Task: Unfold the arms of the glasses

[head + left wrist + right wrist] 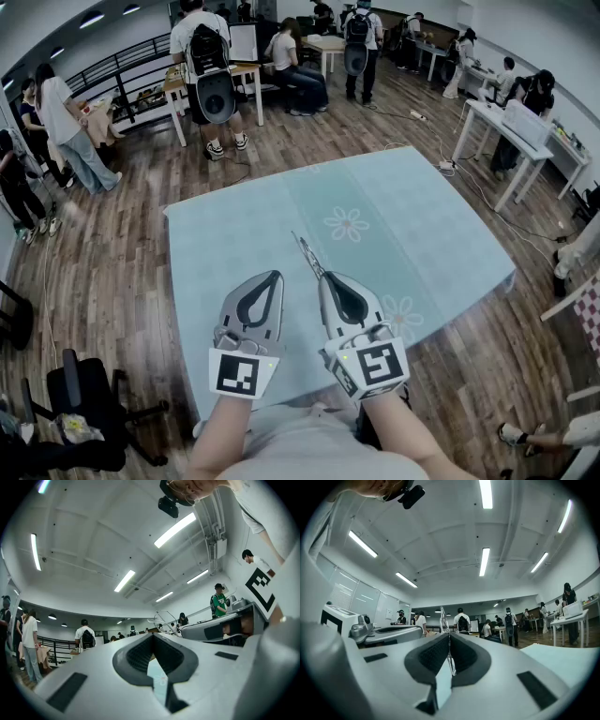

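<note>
Jutting from the right gripper [329, 277], whose jaws pinch them, the glasses [307, 254]; left gripper [274, 276] closed, empty

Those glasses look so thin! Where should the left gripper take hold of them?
Probably the free end of the glasses jutting forward past the right gripper, which is shut on them. The left gripper, shut and empty, sits just left, so come from that side.
</note>
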The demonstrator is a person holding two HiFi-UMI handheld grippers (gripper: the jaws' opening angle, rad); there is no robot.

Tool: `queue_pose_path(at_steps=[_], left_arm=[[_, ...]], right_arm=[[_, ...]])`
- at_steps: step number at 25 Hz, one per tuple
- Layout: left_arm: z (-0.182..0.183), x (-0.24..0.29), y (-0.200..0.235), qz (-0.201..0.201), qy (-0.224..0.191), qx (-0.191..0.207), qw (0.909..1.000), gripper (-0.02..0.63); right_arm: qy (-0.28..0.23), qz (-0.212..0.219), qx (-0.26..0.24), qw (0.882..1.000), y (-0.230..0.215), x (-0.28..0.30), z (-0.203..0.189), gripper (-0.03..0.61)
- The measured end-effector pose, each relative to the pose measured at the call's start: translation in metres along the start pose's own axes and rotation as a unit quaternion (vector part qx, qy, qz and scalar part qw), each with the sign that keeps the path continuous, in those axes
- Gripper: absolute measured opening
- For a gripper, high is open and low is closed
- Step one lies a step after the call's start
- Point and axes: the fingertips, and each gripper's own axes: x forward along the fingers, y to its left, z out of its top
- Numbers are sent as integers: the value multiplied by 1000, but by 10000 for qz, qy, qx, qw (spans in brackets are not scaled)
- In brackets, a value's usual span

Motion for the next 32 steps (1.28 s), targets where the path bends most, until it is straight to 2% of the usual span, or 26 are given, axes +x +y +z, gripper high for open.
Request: queue_pose_path(at_steps=[8,16,24,32], left_arm=[[0,6,-1,-12,26,67,10000,8],[4,13,10,94,-71,112,9999,8],[0,4,12,144,7,55,9999,8],[-2,3,10,162,21,-3,9999,8]], right_arm=[[24,-62,36,10000,-12,2,1,15],[33,109,-113,9999,-14,12,11,14],[306,236,351,9986,-23,12,7,14],[965,820,795,9888,-17,17,-5,14]])
